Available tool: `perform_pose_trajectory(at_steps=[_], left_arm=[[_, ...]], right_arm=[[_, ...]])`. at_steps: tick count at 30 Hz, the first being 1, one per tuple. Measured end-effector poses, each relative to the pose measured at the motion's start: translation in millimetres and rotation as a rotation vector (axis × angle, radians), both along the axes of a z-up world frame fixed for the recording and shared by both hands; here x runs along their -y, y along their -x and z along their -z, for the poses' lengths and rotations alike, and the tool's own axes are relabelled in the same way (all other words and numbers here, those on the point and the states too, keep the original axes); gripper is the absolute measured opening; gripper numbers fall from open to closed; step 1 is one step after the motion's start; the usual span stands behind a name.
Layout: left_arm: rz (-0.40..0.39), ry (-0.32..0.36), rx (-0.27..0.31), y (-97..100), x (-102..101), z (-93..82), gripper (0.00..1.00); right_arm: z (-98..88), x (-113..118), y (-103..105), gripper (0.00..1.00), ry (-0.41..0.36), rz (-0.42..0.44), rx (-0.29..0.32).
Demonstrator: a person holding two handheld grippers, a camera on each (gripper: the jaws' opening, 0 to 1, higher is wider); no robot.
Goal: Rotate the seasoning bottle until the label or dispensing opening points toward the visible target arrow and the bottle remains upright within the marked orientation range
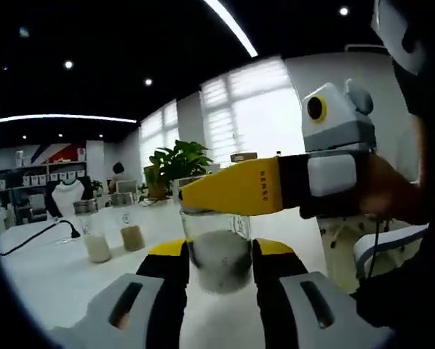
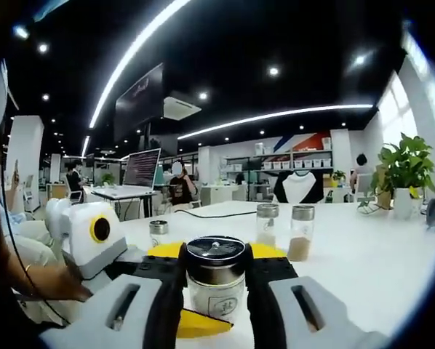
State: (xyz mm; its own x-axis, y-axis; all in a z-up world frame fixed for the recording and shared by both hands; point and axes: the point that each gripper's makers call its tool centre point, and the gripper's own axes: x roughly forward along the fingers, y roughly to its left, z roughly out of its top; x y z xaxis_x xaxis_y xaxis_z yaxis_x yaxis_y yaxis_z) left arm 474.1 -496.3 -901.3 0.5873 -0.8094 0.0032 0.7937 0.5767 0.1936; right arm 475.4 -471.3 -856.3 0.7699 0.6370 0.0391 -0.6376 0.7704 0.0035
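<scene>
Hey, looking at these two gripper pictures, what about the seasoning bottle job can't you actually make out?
- Seasoning bottle lid, left gripper view: covered by the right gripper.
- Bottle base, right gripper view: hidden behind the right gripper's own jaws.
- Bottle label, right gripper view: too small to read.
- Target arrow: not discernible on the white table.
- Left gripper: contact with the glass unclear.

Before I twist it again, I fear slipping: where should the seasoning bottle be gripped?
Hold the seasoning bottle at two heights: the left gripper squeezes the clear round glass body from the sides, low down, while the right gripper closes on the black lid from the opposite side. The bottle stands upright on the white table, so level approaches suit it.
</scene>
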Motion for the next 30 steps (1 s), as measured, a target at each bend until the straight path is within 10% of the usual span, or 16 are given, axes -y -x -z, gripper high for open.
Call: perform_pose_trajectory(at_steps=[13,30], left_arm=[[-0.266,-0.024,0.042,-6.4,0,0.8,0.39],[-0.249,0.086,-0.064,-13.9,4,4.9,0.36]], right_arm=[[-0.4,5,-5,0.29,-0.031,0.051,-0.013],[6.8,13,-10,0.29,-0.032,0.087,-0.034]])
